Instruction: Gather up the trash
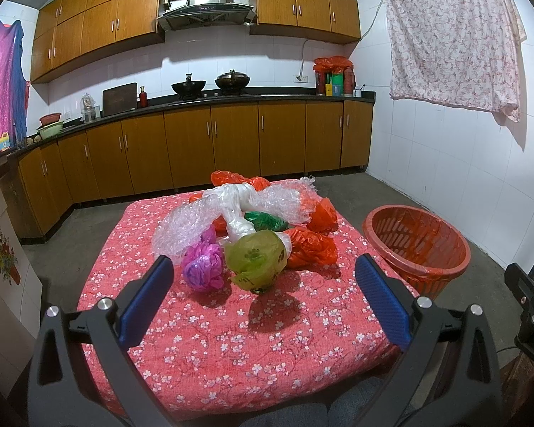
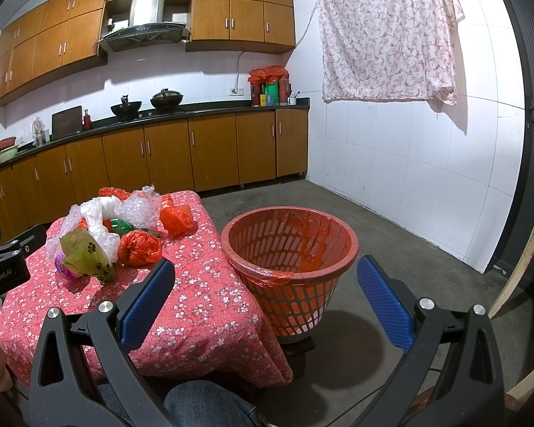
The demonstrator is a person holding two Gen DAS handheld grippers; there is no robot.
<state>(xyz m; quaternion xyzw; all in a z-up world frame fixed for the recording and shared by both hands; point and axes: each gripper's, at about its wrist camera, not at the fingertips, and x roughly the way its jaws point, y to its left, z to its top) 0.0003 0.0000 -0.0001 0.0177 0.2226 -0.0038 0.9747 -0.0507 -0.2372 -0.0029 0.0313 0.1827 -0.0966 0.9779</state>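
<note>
Your left gripper (image 1: 263,277) and right gripper (image 2: 265,281) both gape wide, holding nothing; bag pile (image 1: 252,227) lies left of the basket (image 2: 334,267).

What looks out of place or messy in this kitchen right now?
A heap of crumpled plastic bags and bubble wrap litters the flowered table. The lined red basket beside it looks empty. Both grippers are open.
</note>
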